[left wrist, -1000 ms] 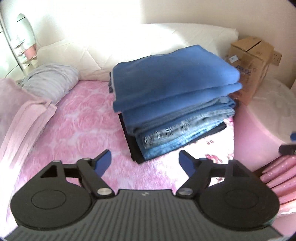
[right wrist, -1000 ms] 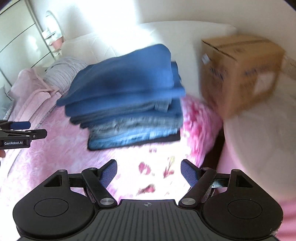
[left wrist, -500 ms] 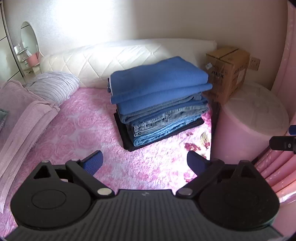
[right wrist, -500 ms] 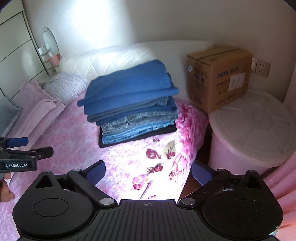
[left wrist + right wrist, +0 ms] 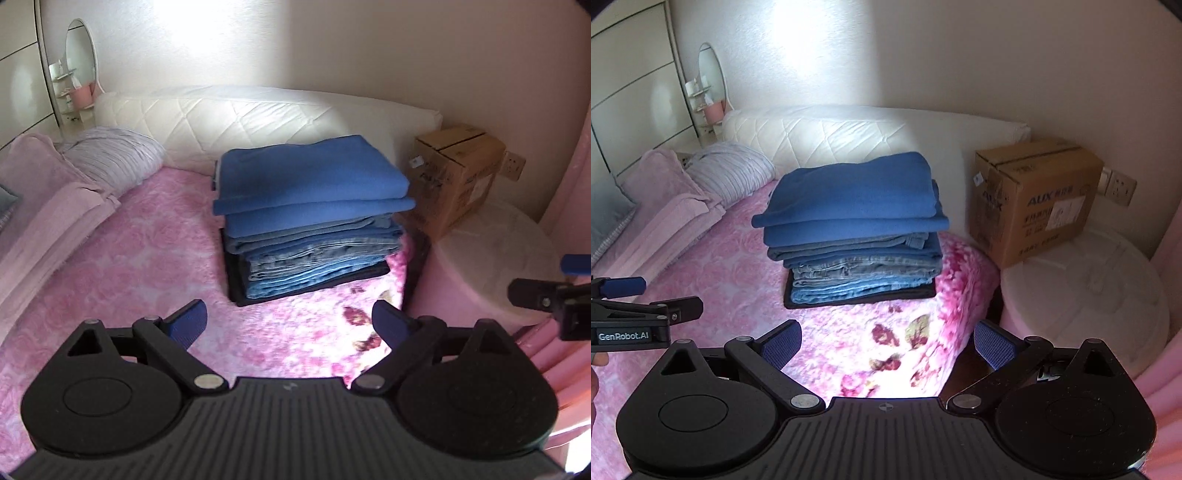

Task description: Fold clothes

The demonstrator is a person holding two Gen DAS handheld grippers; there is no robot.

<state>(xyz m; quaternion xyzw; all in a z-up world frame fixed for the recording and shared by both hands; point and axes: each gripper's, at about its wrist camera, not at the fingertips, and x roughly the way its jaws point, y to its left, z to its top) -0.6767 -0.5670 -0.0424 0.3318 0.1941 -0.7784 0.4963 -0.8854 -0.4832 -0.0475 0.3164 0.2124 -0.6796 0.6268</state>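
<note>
While the stack of folded clothes [image 5: 312,225] sits mid-frame on the bed [image 5: 129,258], right up by the bed's right-hand corner, both claws hang clear of it with nothing between the pads. Left claw [image 5: 289,325]: jaws have just been opening, now wide apart, empty. Right claw [image 5: 888,345]: same, just opened, wide, empty.

Risks as I read them:
- Stack is tall, and the blue top layers [image 5: 853,199] overhang the jeans [image 5: 857,273] on the left. Any brush from a claw could slide the top pieces off.
- Pile sits near the bed edge; a push toward the right of frame may tip it toward the gap by the round pink stool [image 5: 1082,295] and cardboard box [image 5: 1034,199].
- No unfolded garment visible in either view, so the next pick is unclear; grabbing the pile would undo the folds.
- Soft bedding gives no firm base.
</note>
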